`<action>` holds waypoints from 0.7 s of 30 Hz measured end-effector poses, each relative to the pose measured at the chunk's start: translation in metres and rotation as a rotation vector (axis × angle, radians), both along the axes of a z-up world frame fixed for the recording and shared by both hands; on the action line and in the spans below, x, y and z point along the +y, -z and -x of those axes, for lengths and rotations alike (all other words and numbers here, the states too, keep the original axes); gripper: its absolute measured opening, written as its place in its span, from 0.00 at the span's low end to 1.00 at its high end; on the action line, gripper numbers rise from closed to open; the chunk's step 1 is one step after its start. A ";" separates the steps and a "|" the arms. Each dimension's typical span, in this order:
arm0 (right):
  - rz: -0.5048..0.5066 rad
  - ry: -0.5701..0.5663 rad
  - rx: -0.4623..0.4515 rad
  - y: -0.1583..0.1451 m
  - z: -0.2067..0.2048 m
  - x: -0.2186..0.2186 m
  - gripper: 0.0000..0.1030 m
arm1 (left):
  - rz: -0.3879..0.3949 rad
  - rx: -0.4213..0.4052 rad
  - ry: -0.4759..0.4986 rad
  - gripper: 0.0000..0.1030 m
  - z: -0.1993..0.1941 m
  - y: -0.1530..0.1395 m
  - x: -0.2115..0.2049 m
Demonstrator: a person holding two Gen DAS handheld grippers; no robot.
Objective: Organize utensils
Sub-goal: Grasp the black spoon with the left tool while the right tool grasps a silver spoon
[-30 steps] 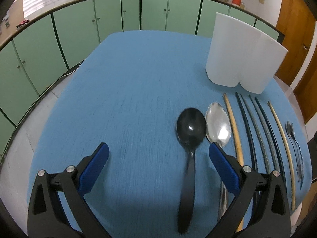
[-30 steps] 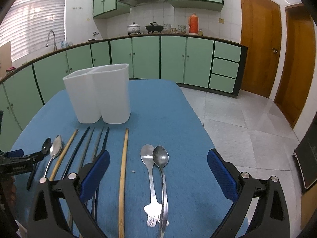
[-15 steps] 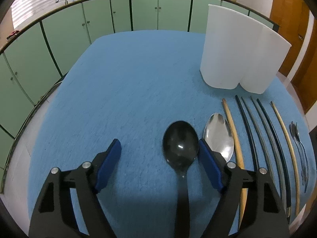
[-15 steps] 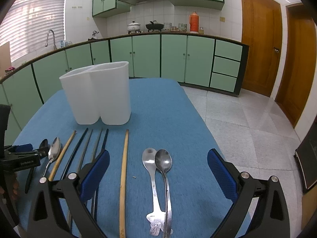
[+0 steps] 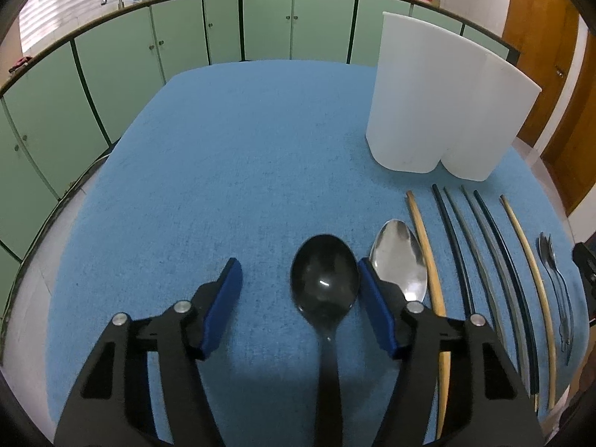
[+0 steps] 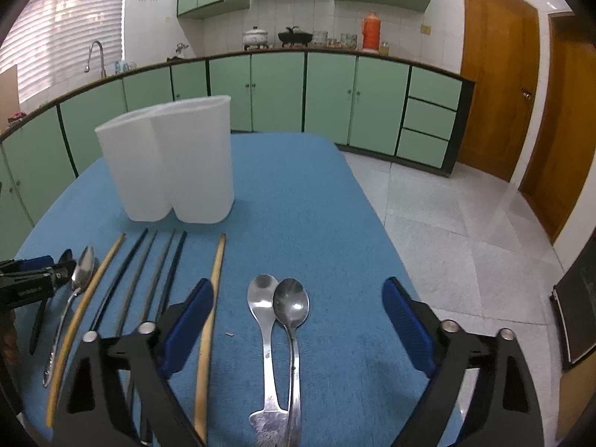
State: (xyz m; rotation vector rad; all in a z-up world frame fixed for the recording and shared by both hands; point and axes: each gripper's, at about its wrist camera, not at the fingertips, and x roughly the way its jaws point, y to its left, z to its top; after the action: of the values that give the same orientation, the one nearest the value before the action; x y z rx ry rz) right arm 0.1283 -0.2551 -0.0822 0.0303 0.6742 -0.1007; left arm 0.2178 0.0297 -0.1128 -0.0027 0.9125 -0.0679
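Four spoons [image 6: 276,309], six chopsticks [image 6: 210,298], one white holder [image 6: 175,164] on blue cloth [image 5: 231,171]; left gripper [image 5: 298,290] closing around black spoon [image 5: 324,279], right gripper [image 6: 298,320] closing over two, neither clamped.

Blue-clothed table [image 5: 242,156], white holder [image 5: 439,111], 4 spoons, 6 chopsticks

We see bare blue tablecloth [image 5: 231,156] open across left and centre, tall white two-lobed plastic holder [image 5: 443,100] blocking upper right, row of laid chopsticks [image 5: 484,238] crowding lower right.
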 end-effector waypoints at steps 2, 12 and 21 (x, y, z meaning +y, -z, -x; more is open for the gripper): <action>-0.007 0.000 0.017 0.004 -0.007 -0.004 0.75 | 0.001 -0.006 0.004 0.51 0.006 0.000 -0.002; -0.070 -0.067 0.141 0.027 -0.036 -0.021 0.47 | 0.013 -0.022 0.014 0.37 0.009 0.001 0.000; -0.073 -0.117 0.148 0.029 -0.037 -0.017 0.27 | 0.004 -0.023 0.013 0.34 0.013 0.000 -0.003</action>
State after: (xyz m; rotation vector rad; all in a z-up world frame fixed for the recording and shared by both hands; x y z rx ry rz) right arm 0.1655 -0.2725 -0.1110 0.0536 0.8262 0.0351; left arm 0.2050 0.0268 -0.1126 0.0001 0.8897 -0.0822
